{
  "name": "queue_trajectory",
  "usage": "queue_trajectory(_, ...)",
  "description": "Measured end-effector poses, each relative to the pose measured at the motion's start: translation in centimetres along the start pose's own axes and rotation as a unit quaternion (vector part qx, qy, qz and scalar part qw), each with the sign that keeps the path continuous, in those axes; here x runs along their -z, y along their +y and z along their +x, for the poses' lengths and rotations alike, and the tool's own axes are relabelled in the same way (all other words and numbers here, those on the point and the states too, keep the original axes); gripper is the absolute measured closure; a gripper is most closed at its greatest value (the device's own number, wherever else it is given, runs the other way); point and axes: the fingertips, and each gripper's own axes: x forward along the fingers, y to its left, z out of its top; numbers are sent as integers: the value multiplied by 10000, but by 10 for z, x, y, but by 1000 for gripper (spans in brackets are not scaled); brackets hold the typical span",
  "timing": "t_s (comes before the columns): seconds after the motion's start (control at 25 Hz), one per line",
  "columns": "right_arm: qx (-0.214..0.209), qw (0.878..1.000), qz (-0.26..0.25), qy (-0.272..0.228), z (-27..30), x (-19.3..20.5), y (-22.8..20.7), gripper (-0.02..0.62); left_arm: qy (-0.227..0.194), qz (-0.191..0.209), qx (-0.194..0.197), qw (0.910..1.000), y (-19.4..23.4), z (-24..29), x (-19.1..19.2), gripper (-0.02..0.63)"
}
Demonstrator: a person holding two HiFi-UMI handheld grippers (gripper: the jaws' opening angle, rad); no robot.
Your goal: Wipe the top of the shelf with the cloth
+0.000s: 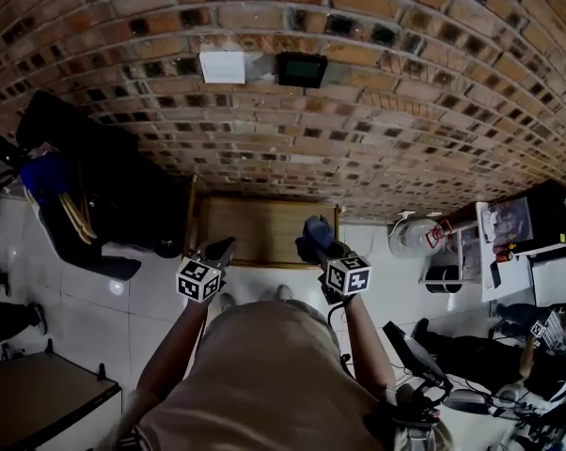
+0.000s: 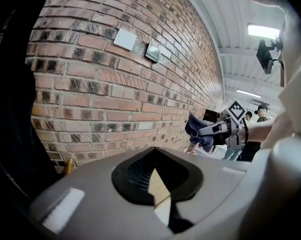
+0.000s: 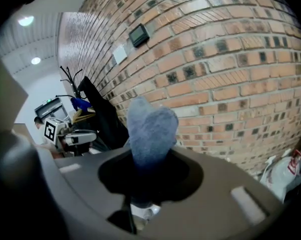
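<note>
Cloth (image 1: 312,230), blue, clamped in the right gripper (image 1: 318,246) above the wooden shelf (image 1: 260,225); left gripper (image 1: 225,251) above the shelf too, jaws together, empty.

The wooden shelf (image 1: 264,225) stands on the white tiled floor (image 1: 86,294), its back against the brick wall (image 1: 358,111), with a black coat (image 1: 114,191) just beside its left end and a white bag (image 1: 416,236) on the floor near its right.
</note>
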Motion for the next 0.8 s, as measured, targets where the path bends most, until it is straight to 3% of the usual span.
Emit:
queue_trajectory(0.52,488,9987,-20,-126,-3,21,26,499,318,13,526,9981,11,-13,28,601)
queue_trajectory(0.8,659,9974,-268,-135,-9,30,26,502,388,132,691,9968,3,-7,28,601)
